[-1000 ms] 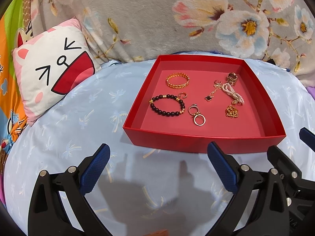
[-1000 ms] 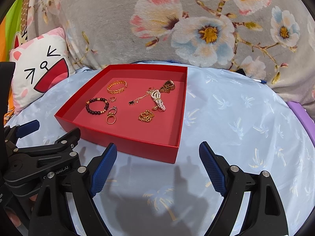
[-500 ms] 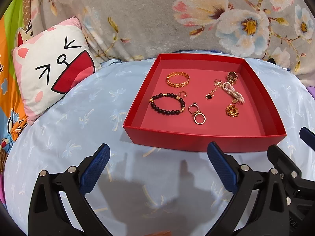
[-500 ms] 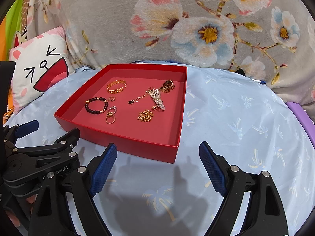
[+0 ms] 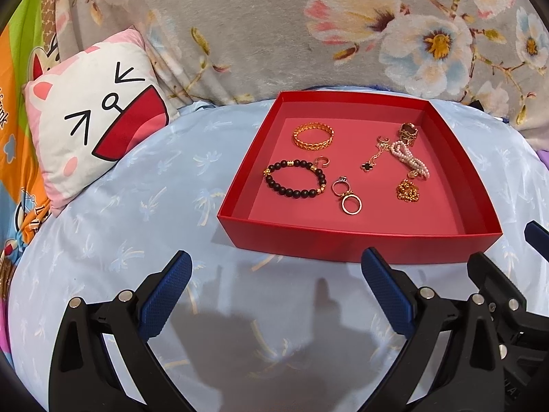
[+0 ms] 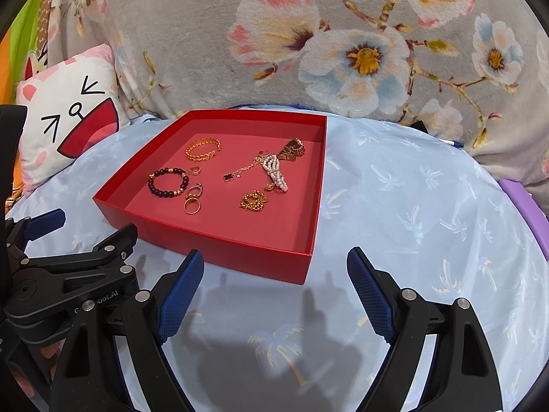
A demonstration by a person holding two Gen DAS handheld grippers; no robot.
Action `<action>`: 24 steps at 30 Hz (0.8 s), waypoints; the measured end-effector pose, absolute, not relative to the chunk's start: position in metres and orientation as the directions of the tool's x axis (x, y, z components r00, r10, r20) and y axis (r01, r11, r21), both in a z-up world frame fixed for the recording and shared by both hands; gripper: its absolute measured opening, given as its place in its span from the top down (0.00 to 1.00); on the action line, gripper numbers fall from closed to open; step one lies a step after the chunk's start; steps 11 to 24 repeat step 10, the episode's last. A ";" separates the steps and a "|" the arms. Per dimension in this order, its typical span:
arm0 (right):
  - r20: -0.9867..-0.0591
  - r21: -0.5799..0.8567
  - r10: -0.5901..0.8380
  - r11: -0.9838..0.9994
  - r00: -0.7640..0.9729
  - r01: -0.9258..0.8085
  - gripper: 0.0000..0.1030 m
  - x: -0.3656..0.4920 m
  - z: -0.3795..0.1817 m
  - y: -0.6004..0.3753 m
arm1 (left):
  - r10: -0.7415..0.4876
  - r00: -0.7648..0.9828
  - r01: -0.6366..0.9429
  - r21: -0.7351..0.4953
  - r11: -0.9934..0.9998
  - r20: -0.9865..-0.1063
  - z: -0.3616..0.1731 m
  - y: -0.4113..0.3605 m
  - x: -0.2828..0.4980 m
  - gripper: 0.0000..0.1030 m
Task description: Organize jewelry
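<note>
While held low over a pale blue bedsheet point(image 5: 144, 206), spread wide and empty: left gripper point(image 5: 276, 281), blue-padded fingers point(image 5: 168, 292) well apart, just short of the near wall of a red tray point(image 5: 360, 245); likewise parted and holding nothing, right gripper point(image 6: 274, 286), fingers point(image 6: 369, 290) hovering near the tray's near right corner, clear of its wall.

Resting flat on the sheet, open-topped, with the jewelry loose on its floor: at the back left, gold chain bracelet point(image 5: 313, 136); in front of it, black bead bracelet point(image 5: 295, 179); touching that bracelet's far right edge, small open ring point(image 5: 322, 161); just right of the beads, two rings point(image 5: 346, 194) lying against each other; on the right side, tangled together, pearl strand point(image 5: 410, 158), thin chain with a black clover charm point(image 5: 370, 167), and a gold-and-brown piece point(image 5: 407, 132) at the back, kind unclear; nearest on that side, bunched gold chain point(image 5: 408, 190).

Propped at the left, cat-face pillow point(image 5: 92, 134); behind everything, grey floral blanket point(image 5: 274, 27).
</note>
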State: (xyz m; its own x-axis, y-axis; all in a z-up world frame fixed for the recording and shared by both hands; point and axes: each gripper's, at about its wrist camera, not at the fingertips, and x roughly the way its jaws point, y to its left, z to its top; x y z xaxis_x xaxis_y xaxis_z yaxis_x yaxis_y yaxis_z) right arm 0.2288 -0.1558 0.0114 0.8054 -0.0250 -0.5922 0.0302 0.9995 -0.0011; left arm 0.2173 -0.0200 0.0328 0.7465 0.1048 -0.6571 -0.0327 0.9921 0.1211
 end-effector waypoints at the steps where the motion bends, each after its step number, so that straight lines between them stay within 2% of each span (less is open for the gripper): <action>1: -0.592 -0.001 -0.025 1.000 0.806 0.031 0.19 0.229 0.011 -0.156 | 0.107 0.747 -0.033 0.125 0.992 -0.656 0.033 -0.020 0.217 0.06; 24: -0.591 -0.001 -0.024 1.000 0.806 0.029 0.18 0.229 0.012 -0.157 | 0.100 0.747 -0.022 0.125 0.992 -0.657 0.032 -0.019 0.219 0.06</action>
